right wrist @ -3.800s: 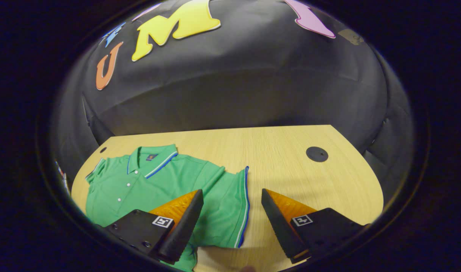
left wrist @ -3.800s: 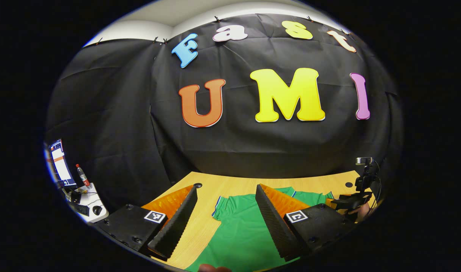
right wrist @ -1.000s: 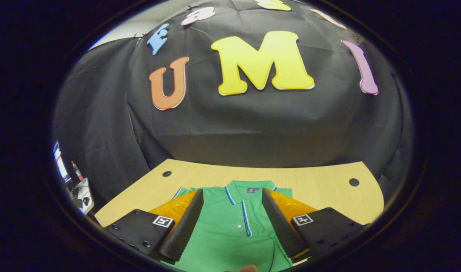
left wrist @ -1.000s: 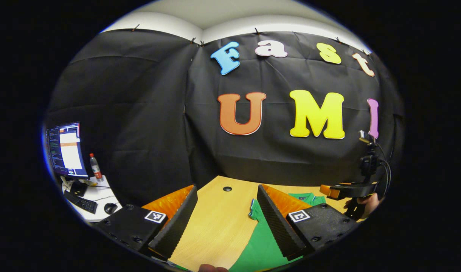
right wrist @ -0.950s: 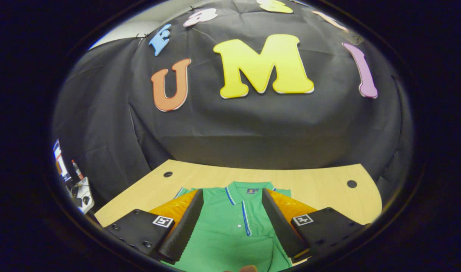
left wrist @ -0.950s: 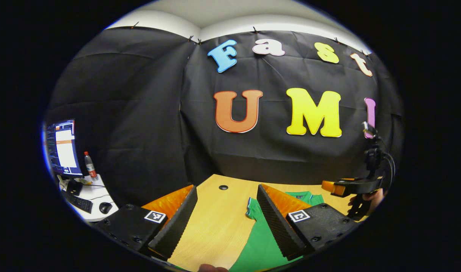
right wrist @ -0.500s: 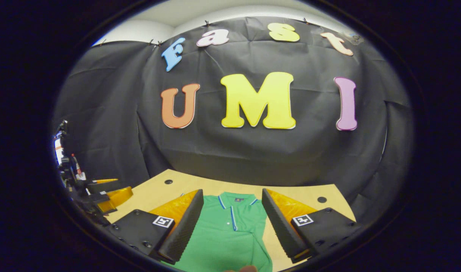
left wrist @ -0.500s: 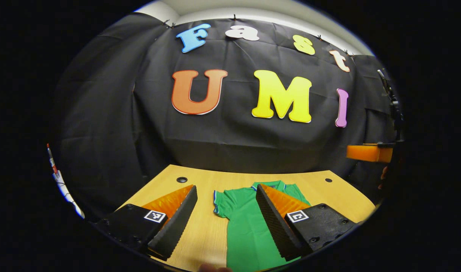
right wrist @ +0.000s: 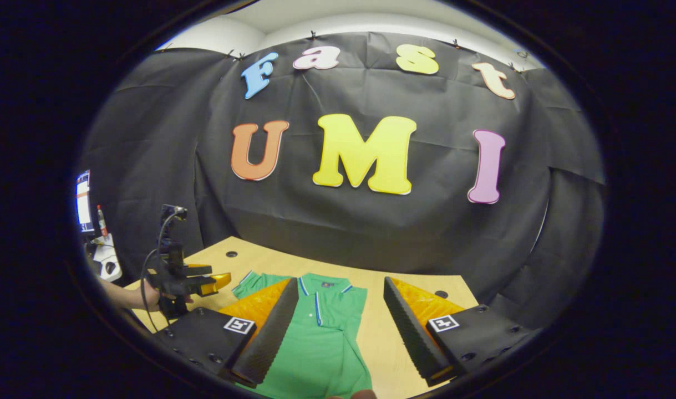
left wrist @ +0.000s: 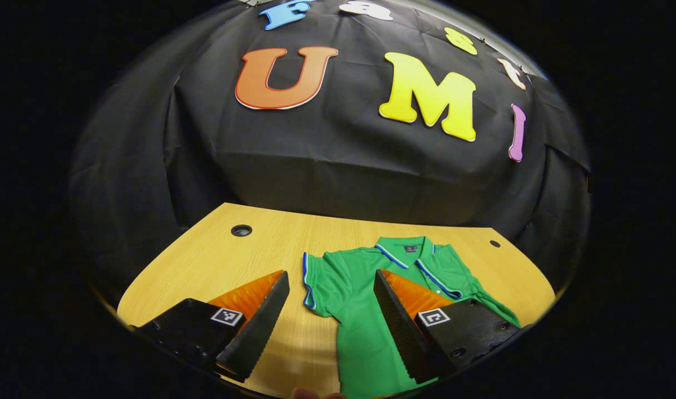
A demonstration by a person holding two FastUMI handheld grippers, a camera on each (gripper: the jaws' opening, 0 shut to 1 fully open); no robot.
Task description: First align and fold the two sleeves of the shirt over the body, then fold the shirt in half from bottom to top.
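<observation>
Two grippers are hovering over the wooden surface (left wrist: 215, 260), and we are holding both with jaws spread wide, pinching nothing. In the left gripper view, our left gripper (left wrist: 329, 302) is pointing at the green shirt (left wrist: 365, 310), which is lying flat, collar (left wrist: 407, 252) toward the black cloth wall. The shirt's one sleeve (left wrist: 318, 280) is sticking out sideways between our fingers, its blue-trimmed cuff edge facing the bare wood; the other side of the shirt is looking already folded in, its edge running straight down from the shoulder, though our own finger is covering part of it. To the left of the sleeve, bare wood is stretching out to the curved edge of the surface, past a round cable hole (left wrist: 241, 230). A second, smaller hole (left wrist: 491, 243) is sitting near the far corner beyond the collar.

In the right gripper view, our right gripper (right wrist: 340, 324) is hanging above the shirt's (right wrist: 321, 343) body and right edge, with a strip of bare surface (right wrist: 382, 332) showing between that edge and our finger. The left gripper (right wrist: 204, 282) is showing farther off at the left, held in a hand (right wrist: 160, 302) just beside the outstretched sleeve (right wrist: 249, 282). Behind it a side desk (right wrist: 106, 260) is carrying a monitor (right wrist: 83, 202) and a bottle (right wrist: 100, 220).
</observation>
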